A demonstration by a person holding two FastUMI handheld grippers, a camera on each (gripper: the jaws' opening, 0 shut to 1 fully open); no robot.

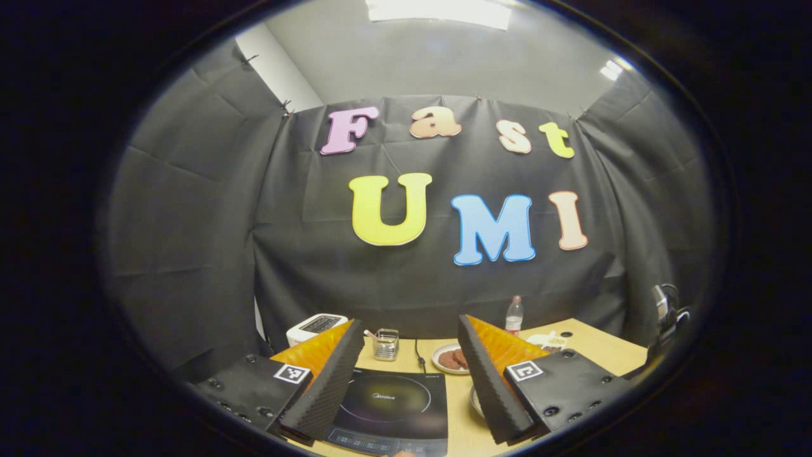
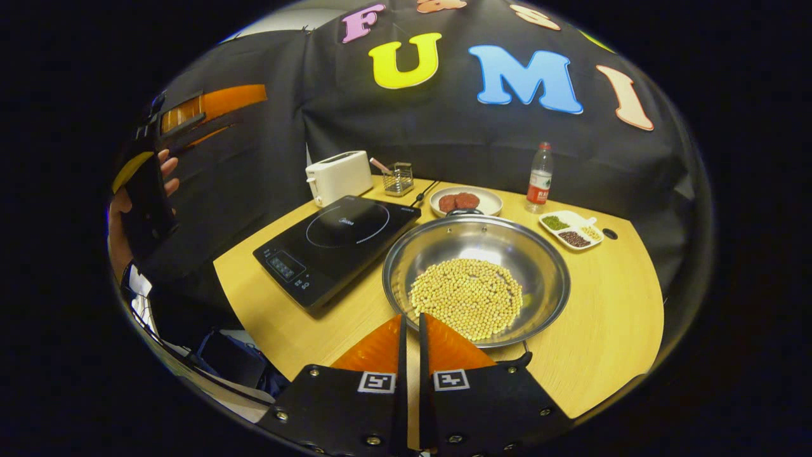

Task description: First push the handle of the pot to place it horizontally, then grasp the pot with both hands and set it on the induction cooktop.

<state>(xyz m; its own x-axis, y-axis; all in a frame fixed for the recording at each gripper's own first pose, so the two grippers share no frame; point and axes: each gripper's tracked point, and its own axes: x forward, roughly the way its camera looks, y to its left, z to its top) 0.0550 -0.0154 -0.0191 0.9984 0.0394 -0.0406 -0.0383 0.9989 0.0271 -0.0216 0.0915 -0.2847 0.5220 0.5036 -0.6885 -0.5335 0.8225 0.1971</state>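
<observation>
A wide steel pot (image 2: 539,266) with soybeans (image 2: 466,295) in it stands on the wooden table, right of the black induction cooktop (image 2: 336,244). One small dark handle (image 2: 463,212) shows at its far rim, another (image 2: 524,358) at its near rim beside my right gripper. My right gripper (image 2: 411,316) is shut, its tips just over the pot's near rim with nothing between them. My left gripper (image 1: 409,322) is open above the cooktop (image 1: 387,403). It also appears held high in a hand (image 2: 143,190) at the left of the right gripper view.
Behind the cooktop stand a white toaster (image 2: 338,174) and a small wire holder (image 2: 398,179). A plate of patties (image 2: 466,201), a water bottle (image 2: 540,178) and a divided dish of beans (image 2: 571,230) sit behind the pot. A black cord (image 1: 419,355) runs back from the cooktop.
</observation>
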